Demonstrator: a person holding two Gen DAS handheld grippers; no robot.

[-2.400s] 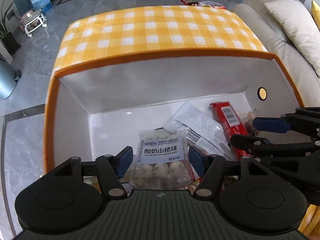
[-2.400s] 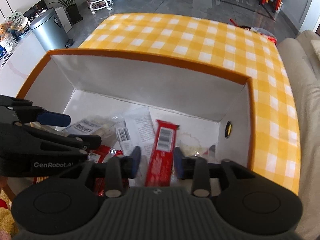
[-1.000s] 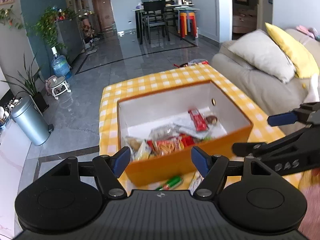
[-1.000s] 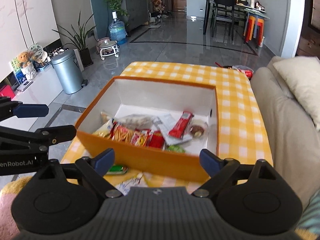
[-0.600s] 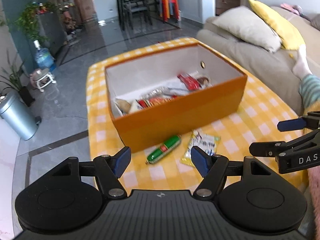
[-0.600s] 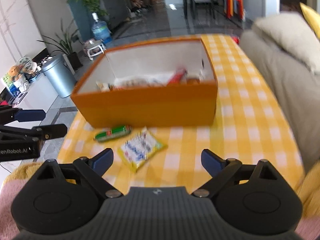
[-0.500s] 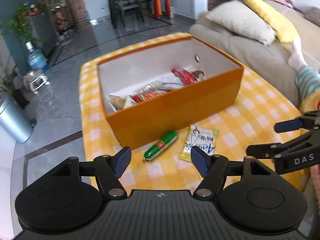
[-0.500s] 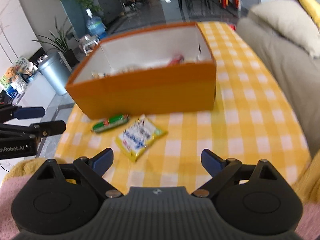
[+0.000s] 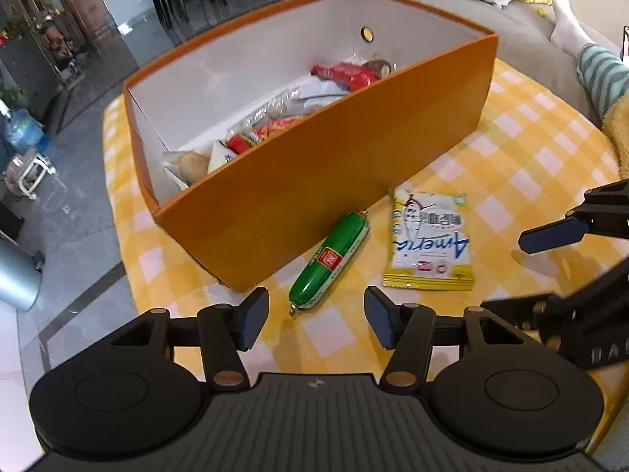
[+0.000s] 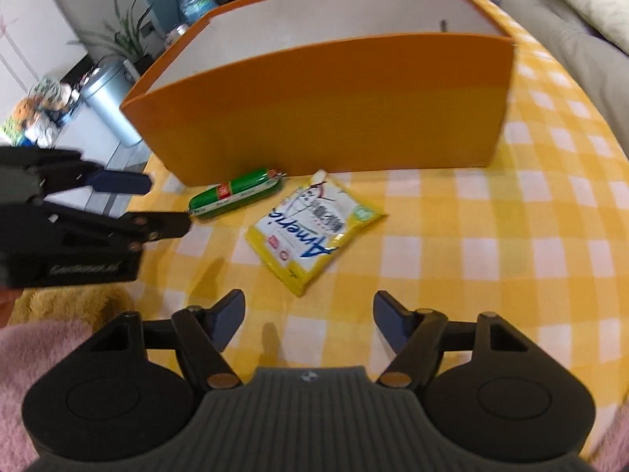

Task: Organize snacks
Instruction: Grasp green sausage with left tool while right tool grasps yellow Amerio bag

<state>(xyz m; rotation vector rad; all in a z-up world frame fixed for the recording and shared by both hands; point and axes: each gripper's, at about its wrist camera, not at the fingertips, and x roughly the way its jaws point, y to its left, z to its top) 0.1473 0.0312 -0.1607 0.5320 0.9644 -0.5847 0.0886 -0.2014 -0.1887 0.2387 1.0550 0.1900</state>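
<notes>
Left wrist: one green sausage [image 9: 330, 259], one yellow packet [image 9: 430, 240], both tools [image 9: 316, 318] [image 10: 308, 324] spread apart, empty

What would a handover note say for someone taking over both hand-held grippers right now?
Left hand-held gripper: open, empty, hovering just short of the green sausage.
Right hand-held gripper: open, empty, near the yellow snack packet.
Orange box: on the checked tablecloth, already holding several snacks.
Done: most snacks are in the box.
Left: the sausage and the packet lie on the cloth by the box's near wall; both probably go in next.
</notes>
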